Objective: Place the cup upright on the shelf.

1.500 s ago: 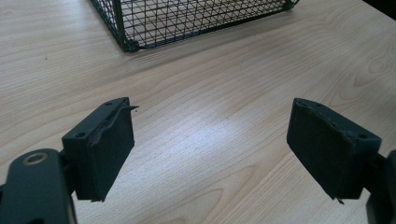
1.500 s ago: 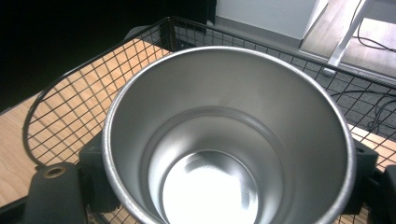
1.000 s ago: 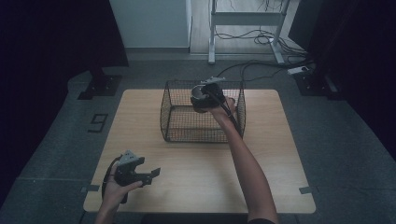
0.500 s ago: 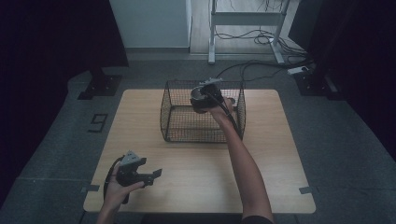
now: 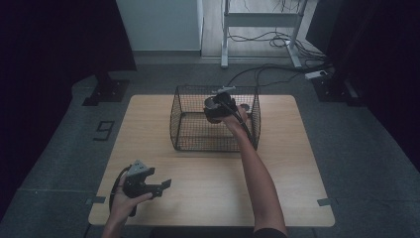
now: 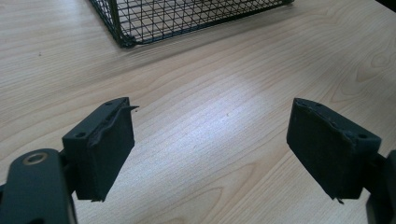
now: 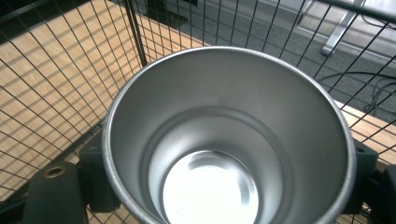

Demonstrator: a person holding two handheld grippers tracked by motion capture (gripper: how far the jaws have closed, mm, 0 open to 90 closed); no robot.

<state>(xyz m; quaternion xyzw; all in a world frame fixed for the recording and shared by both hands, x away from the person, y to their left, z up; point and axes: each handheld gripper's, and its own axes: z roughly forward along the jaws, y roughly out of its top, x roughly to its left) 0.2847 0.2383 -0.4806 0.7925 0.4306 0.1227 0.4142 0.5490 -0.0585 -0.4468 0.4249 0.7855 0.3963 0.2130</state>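
Observation:
A shiny metal cup [image 7: 224, 140] is held mouth-up toward the camera in the right gripper view, inside the black wire basket [image 7: 70, 70]. My right gripper [image 7: 229, 179] is shut on it, with a jaw on each side of the cup's wall. In the high view the right gripper [image 5: 216, 106] hangs inside the basket [image 5: 198, 136] near its back right. My left gripper [image 5: 159, 187] rests low over the table's front left, open and holding nothing. In the left gripper view its pads [image 6: 107, 149] stand wide apart over bare wood, and the left gripper [image 6: 210, 135] faces the basket's corner [image 6: 123, 39].
The wooden table [image 5: 297, 173] stands on a grey floor. Behind it are a white cabinet [image 5: 158, 25], a metal stand [image 5: 225, 34] and loose cables [image 5: 267, 69]. The person's right forearm [image 5: 257, 173] crosses the table to the basket.

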